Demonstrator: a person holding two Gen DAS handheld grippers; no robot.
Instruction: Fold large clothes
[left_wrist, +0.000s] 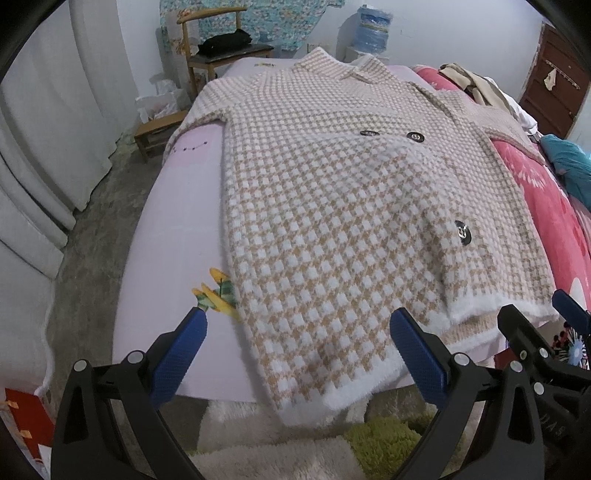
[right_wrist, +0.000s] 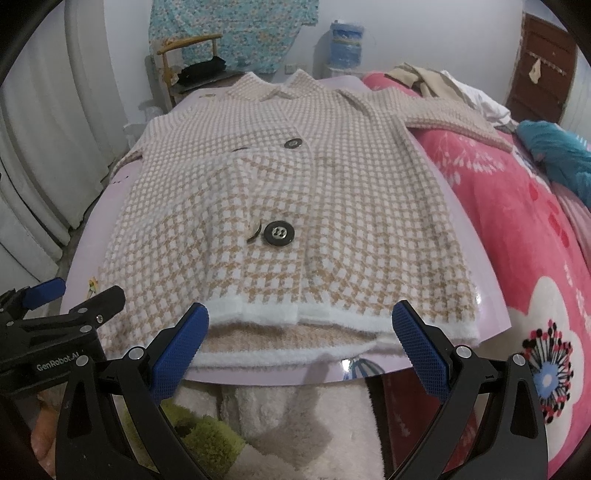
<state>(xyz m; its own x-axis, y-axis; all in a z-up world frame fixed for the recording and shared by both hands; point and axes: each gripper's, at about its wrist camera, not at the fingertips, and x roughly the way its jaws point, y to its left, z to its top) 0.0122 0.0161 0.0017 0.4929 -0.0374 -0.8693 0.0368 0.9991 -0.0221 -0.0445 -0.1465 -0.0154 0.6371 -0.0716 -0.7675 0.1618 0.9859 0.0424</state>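
While we hover at the foot of the bed, our left gripper (left_wrist: 297, 332) and right gripper (right_wrist: 299, 332) both stand spread wide, blue pads apart, pinching nothing and touching nothing. Just beyond them hangs the white fuzzy hem (right_wrist: 332, 317) of the large beige-and-white checked knit coat with dark buttons (left_wrist: 332, 206), which lies front up on the smooth pale lilac sheet (left_wrist: 173, 229) and droops slightly over its near edge. We judge the folding barely begun: the body lies flat at full length and the collar (right_wrist: 280, 88) sits at the far end. One sleeve (right_wrist: 454, 118) reaches out onto the pink flowered fleece blanket (right_wrist: 517, 221). Sleeves and body all seem left to fold. Farther off stands a wooden chair with dark cloth on its seat (left_wrist: 221, 48).
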